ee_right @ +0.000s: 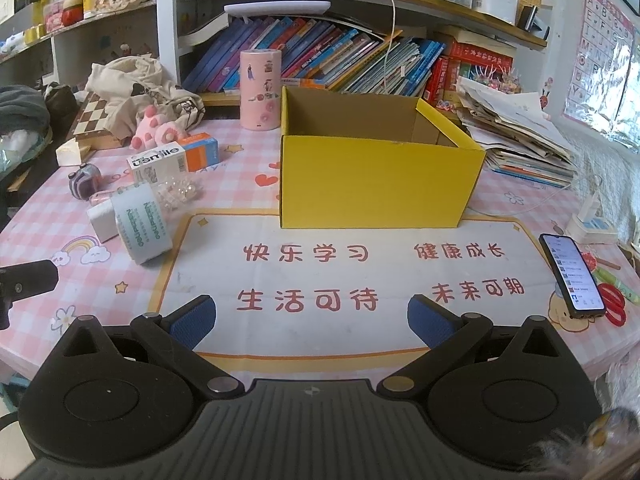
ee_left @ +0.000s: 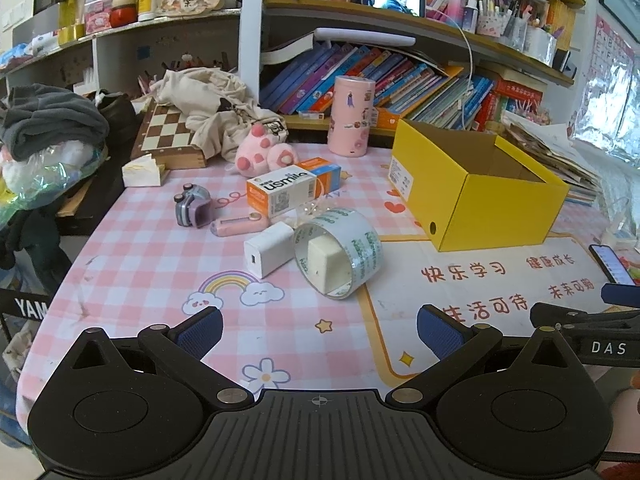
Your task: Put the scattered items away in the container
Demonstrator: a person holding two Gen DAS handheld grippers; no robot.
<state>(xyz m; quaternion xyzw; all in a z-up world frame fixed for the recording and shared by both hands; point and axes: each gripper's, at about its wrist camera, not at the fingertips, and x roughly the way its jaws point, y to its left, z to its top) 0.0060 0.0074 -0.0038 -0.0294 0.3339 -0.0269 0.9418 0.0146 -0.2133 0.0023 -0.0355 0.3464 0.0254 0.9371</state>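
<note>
An open yellow box stands on the pink checked desk, its inside bare as far as I can see. Left of it lie a clear tape roll, a white charger block, a white and orange "usmile" carton, a purple toy, a pink pen-like item, clear beads and a pink plush. My left gripper is open, short of the tape. My right gripper is open over the white mat, empty.
A pink cylinder tin stands behind the box. A chessboard and cloth lie at the back left. A phone, red scissors and a paper stack are on the right. Bookshelves line the back.
</note>
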